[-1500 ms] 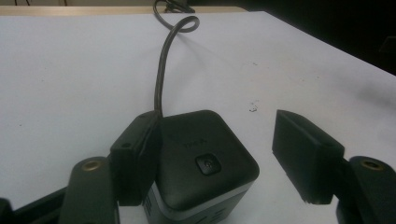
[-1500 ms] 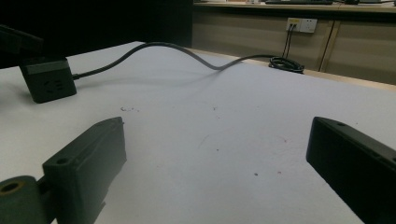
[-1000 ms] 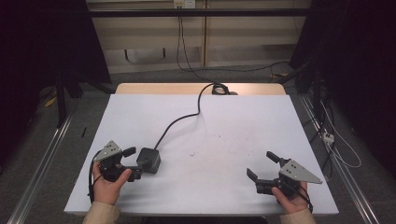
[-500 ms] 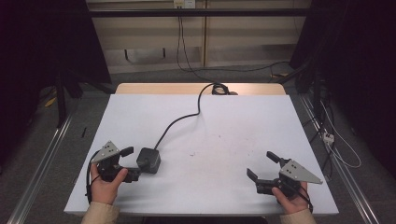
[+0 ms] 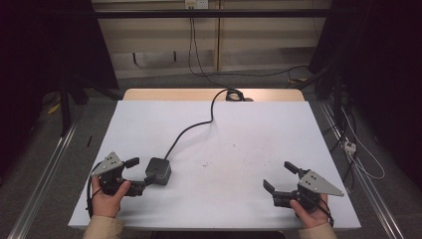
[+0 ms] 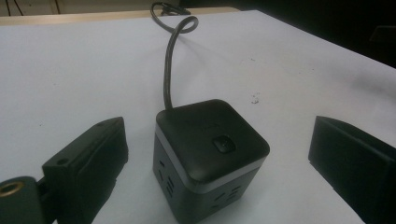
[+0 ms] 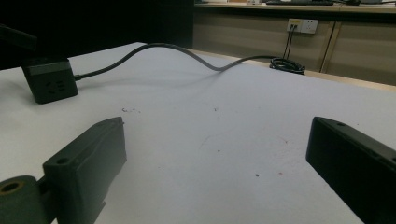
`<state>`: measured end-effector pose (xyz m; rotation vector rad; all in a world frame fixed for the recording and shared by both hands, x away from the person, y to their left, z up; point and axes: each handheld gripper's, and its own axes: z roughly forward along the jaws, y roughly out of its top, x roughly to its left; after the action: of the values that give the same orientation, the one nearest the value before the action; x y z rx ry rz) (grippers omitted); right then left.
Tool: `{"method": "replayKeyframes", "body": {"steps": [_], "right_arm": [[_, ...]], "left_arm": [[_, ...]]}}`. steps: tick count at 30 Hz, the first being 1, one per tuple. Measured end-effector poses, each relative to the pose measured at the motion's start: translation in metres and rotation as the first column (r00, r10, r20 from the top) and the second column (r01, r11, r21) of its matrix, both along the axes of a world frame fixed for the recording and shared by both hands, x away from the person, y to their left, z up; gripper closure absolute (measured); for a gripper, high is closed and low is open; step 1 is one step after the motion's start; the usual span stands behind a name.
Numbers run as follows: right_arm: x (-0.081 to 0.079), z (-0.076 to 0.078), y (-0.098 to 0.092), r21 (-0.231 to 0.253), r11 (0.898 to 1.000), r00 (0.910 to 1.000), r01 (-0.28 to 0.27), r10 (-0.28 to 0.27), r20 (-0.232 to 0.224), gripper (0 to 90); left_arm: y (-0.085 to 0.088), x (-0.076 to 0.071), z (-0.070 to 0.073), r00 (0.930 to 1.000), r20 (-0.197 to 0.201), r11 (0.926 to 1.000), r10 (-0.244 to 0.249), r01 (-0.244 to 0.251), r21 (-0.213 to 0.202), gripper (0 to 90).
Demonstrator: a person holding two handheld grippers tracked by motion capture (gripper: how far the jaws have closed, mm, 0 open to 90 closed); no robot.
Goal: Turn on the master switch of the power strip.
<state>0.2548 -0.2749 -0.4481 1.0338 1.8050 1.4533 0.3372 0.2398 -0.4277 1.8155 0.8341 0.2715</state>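
A dark grey cube-shaped power socket (image 5: 158,171) (image 6: 210,154) with a button on top sits on the white table (image 5: 239,134) at the front left. Its grey cable (image 5: 191,127) (image 6: 168,70) runs off toward the back. My left gripper (image 5: 140,174) (image 6: 218,126) is open, with the cube standing in the gap at its jaw tips and space on both sides. Near the front right edge, my right gripper (image 5: 277,175) (image 7: 218,123) is open over bare table with nothing between its jaws. From the right gripper view the cube (image 7: 49,79) stands far off at the left, with its cable (image 7: 187,53) behind.
The cable ends in a coil (image 5: 234,94) (image 7: 287,64) at the table's back edge, on a strip of bare wood. A wall outlet (image 7: 299,25) is on the panel behind. Metal rails (image 5: 45,169) run along the floor at both sides.
My left gripper has drawn back a little to the left, away from the cube, which stays put. The right gripper has not moved.
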Motion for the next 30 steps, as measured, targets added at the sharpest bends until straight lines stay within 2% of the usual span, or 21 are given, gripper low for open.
{"method": "replayKeyframes", "body": {"steps": [9, 19, 30], "right_arm": [[0.0, 0.0, -0.001, 0.002, 1.0, 1.0, 0.0, 0.0, 0.0, 4.6], [0.0, 0.0, -0.001, 0.004, 1.0, 1.0, -0.002, 0.002, 0.001, 4.6], [0.0, 0.0, -0.001, 0.004, 1.0, 1.0, -0.003, 0.003, -0.001, 4.6]], "left_arm": [[0.005, 0.0, -0.002, 0.9999, -0.003, 0.9999, -0.011, 0.011, -0.005, 4.6], [0.014, 0.0, -0.004, 1.0, -0.004, 0.9996, -0.005, 0.005, -0.029, 4.8], [0.021, 0.001, -0.008, 1.0, -0.006, 0.9997, -0.003, 0.003, -0.023, 5.6]]}}
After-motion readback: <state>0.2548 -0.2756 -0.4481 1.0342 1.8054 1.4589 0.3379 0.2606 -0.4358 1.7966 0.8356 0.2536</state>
